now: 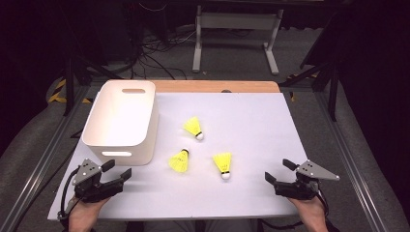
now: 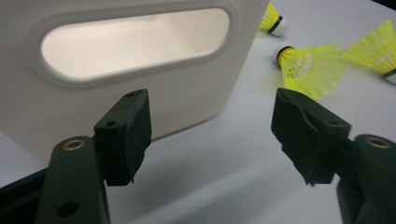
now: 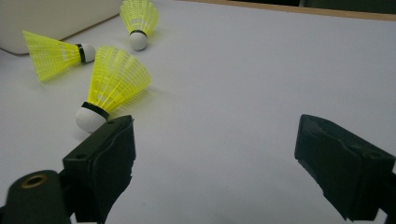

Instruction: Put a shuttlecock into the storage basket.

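White table (image 1: 251, 125), white bin (image 1: 121, 118), three yellow shuttlecocks (image 1: 223, 164) alongside.

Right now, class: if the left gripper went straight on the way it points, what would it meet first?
Probably the near wall of the white bin, just ahead of the open left gripper; nothing lies between them.

We see three shuttlecocks with bright yellow skirts, each with a white cork tip and a thin black band: one (image 1: 194, 128) just beside the white bin (image 1: 121, 118), one (image 1: 180, 160) near its front corner, one (image 1: 223, 164) farther off. The table (image 1: 251, 125) is pale grey-white with a wooden far edge.
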Demonstrator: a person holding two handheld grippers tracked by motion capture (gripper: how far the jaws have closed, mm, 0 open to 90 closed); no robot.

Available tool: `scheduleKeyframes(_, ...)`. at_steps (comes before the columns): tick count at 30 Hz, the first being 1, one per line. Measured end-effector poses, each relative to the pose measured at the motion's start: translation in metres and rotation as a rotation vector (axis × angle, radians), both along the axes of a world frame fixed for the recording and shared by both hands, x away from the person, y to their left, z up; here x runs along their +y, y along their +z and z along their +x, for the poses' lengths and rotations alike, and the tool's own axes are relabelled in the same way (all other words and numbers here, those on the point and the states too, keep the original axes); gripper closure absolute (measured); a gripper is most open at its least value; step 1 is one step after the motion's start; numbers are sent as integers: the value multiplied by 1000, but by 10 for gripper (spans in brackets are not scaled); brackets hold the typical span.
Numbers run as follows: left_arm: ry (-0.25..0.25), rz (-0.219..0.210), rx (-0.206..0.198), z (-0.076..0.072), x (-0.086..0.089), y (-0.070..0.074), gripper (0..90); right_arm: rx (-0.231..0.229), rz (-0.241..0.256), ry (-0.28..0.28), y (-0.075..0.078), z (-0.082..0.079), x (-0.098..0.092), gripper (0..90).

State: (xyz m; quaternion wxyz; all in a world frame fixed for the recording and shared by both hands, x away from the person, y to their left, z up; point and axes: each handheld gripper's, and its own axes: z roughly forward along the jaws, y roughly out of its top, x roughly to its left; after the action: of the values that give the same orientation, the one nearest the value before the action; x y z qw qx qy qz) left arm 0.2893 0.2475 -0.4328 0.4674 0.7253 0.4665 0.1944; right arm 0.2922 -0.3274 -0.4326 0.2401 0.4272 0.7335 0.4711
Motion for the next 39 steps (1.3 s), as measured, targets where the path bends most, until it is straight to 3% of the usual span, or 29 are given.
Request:
scheduleKeyframes(16,5,9,-2,-1,0,1,277,2,4,4,0,0,0,127)
scheduleKeyframes(39,-28,1,-3,-3,-6,5,277,9,6,3,0,0,0,128)
